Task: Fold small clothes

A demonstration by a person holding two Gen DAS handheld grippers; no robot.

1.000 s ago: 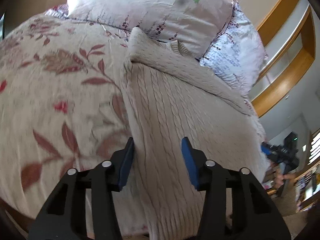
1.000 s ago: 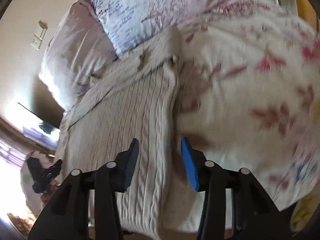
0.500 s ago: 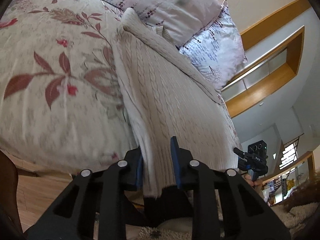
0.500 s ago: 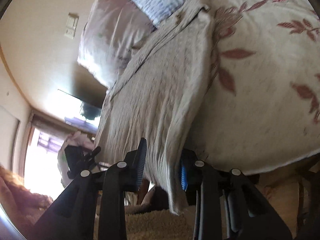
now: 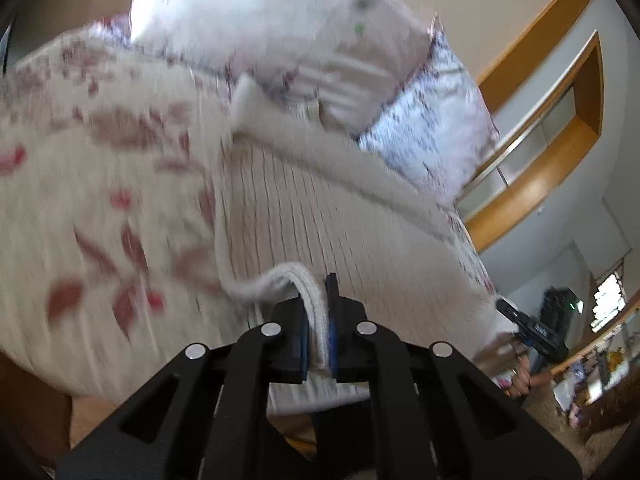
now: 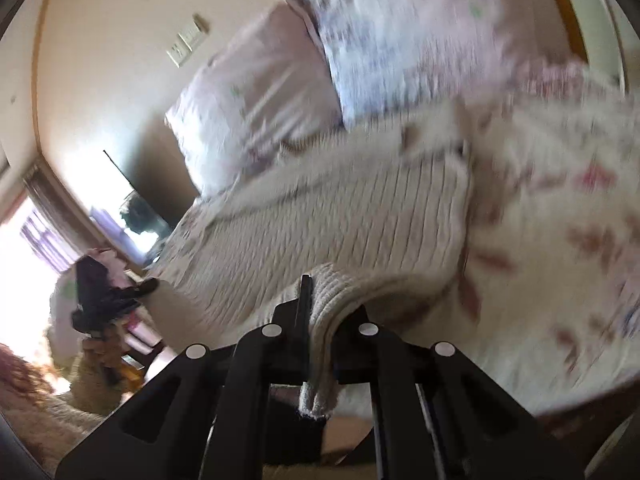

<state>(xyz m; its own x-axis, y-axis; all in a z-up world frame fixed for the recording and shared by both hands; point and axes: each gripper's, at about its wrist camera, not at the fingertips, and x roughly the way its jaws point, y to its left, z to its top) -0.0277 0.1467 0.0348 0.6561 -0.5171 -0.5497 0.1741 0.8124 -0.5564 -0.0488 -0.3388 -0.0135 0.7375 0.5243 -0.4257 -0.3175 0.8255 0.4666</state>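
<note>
A cream cable-knit sweater (image 5: 304, 216) lies on a floral bedspread (image 5: 100, 184), its sleeves folded across the top near the pillows. My left gripper (image 5: 318, 320) is shut on the sweater's bottom hem at its left corner, and the hem bunches up between the blue pads. My right gripper (image 6: 320, 320) is shut on the sweater (image 6: 340, 224) at the bottom hem's right corner, with the knit edge hanging down between the fingers. The hem is lifted off the bed edge. Both views are blurred by motion.
Two pillows (image 5: 288, 32) lie at the head of the bed beyond the sweater. A wooden shelf frame (image 5: 560, 132) is on the right wall. The bedspread (image 6: 560, 240) extends right of the sweater. A shaggy rug (image 6: 60, 400) covers the floor below.
Both grippers closed on the sweater's bottom hem and have lifted it up and forward from below the bed edge. The views have swung upward toward the pillows.
</note>
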